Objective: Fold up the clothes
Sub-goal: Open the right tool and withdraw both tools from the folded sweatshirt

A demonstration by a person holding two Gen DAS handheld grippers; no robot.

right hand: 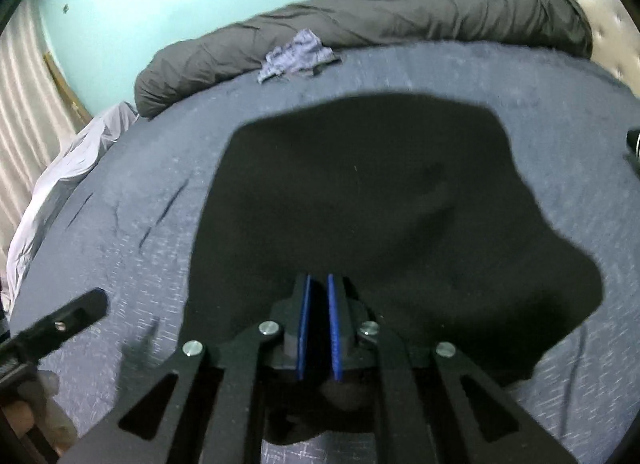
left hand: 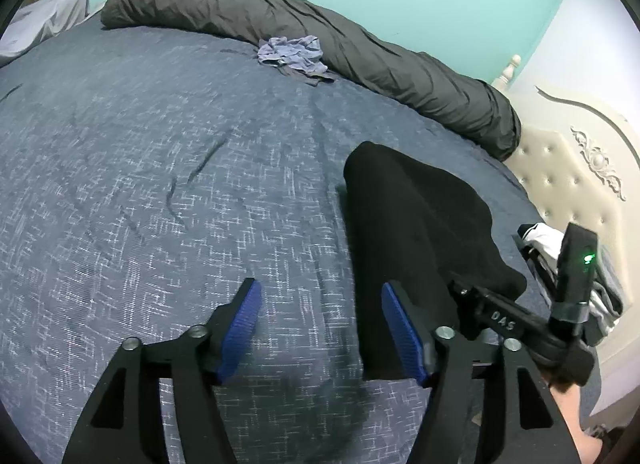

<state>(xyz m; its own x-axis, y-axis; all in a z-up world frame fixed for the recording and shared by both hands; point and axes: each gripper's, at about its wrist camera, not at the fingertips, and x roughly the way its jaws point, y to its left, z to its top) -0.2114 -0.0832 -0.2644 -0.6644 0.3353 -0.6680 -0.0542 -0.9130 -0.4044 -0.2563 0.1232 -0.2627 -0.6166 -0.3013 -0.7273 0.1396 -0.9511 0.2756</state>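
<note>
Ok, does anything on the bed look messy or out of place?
Yes: a blue garment lies crumpled against the grey duvet at the far edge, unfolded. The black cloth is bunched too.

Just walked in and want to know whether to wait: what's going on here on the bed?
A person is folding clothes with a hand-held gripper in each hand. The right hand-held gripper is shut on the near edge of a black garment spread on the blue bedspread. The left hand-held gripper is open just left of it, holding nothing. A crumpled blue-grey garment waits by the rolled grey duvet.
</note>
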